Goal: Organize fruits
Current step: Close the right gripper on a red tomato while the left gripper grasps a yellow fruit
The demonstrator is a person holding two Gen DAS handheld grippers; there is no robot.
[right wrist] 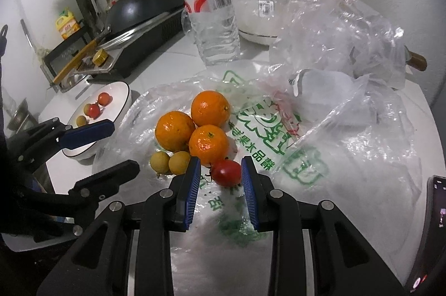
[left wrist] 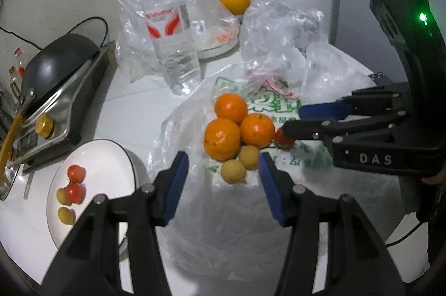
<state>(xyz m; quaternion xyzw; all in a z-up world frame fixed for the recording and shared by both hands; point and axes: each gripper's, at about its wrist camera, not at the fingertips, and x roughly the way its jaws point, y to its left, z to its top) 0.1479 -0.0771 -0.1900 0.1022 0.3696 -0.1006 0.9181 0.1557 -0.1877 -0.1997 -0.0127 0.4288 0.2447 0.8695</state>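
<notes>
Both hand-held grippers hang over a crumpled clear plastic bag with green print spread on the white tabletop. The right hand-held gripper has its blue pads drawn in narrow on either side of a small red tomato; a sliver of gap shows at each side, so it frames the fruit without pinching it. The left hand-held gripper stands half open with nothing between its fingers, and beyond its tips lie two small yellow round fruits.

Those two sit touching each other, just in front of three oranges bunched in a tight cluster on the bag, with the tomato beside the nearest orange.

Towards the left edge of the tabletop sits a white round plate with a dark rim carrying two red tomatoes and two yellow fruits. Farther back stands a clear plastic water bottle with a red label, upright, with more loose clear plastic around it. A fourth orange lies at the far side, and a dark wok on a steel stove occupies the far left.
</notes>
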